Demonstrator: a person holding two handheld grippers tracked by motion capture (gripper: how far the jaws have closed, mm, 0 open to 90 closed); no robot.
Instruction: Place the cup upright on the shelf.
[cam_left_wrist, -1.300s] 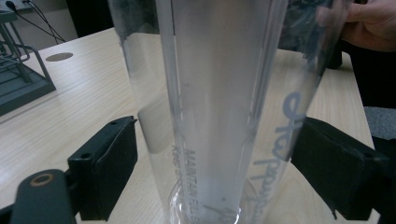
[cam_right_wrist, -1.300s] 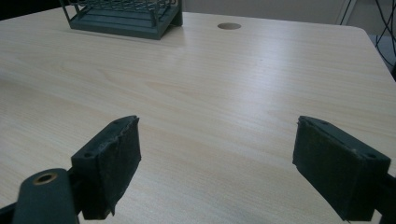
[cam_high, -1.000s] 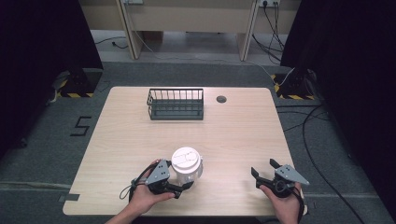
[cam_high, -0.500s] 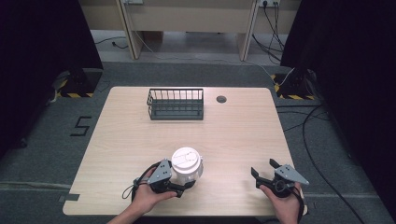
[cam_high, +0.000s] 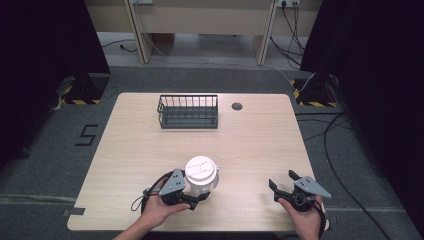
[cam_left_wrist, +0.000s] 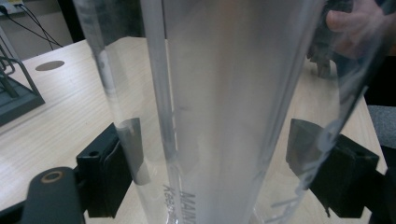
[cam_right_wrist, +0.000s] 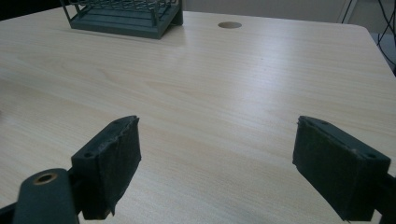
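A clear plastic cup with a white lid (cam_high: 201, 172) stands upright near the table's front edge, left of centre. My left gripper (cam_high: 202, 188) is open, one jaw on each side of the cup. In the left gripper view the cup's clear wall (cam_left_wrist: 224, 116) runs between the two black pads (cam_left_wrist: 109, 172), close to both; I cannot tell whether they touch. My right gripper (cam_high: 282, 180) is held at the front right. It is open, with bare wood between its pads (cam_right_wrist: 114, 163).
A dark wire basket (cam_high: 188, 112) stands at the back of the light wooden table (cam_high: 260, 145), with a round cable hole (cam_high: 237, 106) to its right. The other hand (cam_left_wrist: 355, 23) appears beyond the cup in the left gripper view. Dark curtains flank the table.
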